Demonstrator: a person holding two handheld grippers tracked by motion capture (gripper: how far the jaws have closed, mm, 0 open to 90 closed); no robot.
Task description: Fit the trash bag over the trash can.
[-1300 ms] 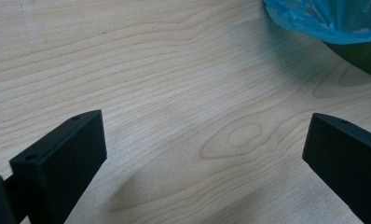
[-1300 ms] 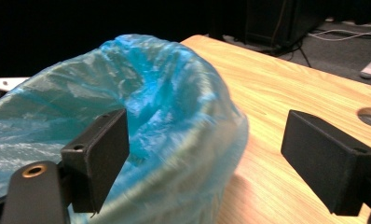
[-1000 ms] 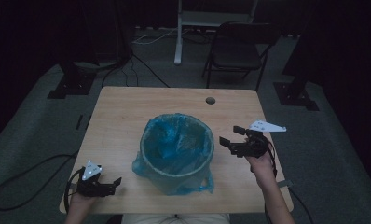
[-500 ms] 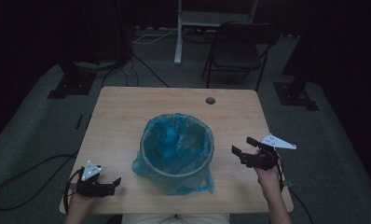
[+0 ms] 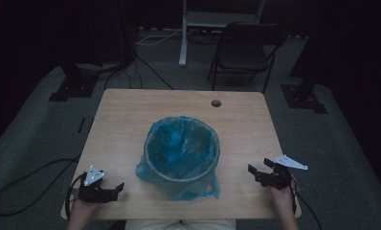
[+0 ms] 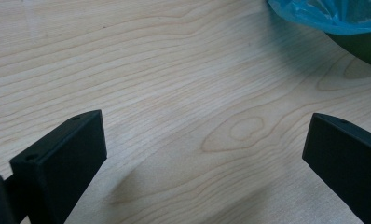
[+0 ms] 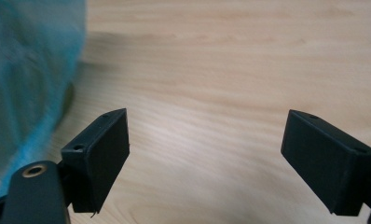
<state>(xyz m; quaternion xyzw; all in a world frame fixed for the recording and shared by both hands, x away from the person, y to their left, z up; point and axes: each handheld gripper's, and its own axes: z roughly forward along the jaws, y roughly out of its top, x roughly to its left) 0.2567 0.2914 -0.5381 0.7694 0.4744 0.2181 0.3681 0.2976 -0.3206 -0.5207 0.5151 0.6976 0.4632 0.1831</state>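
The bin (image 5: 182, 158), lined with a blue bag (image 5: 179, 139), stands mid-table (image 5: 131, 115). Our left gripper (image 5: 113, 190) and right gripper (image 5: 256, 173) rest wide open, empty, flanking it. We should approach the bag's rim from both sides evenly.

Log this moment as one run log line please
left gripper: open, empty | right gripper: open, empty | bin: blue bag fitted, mid-table
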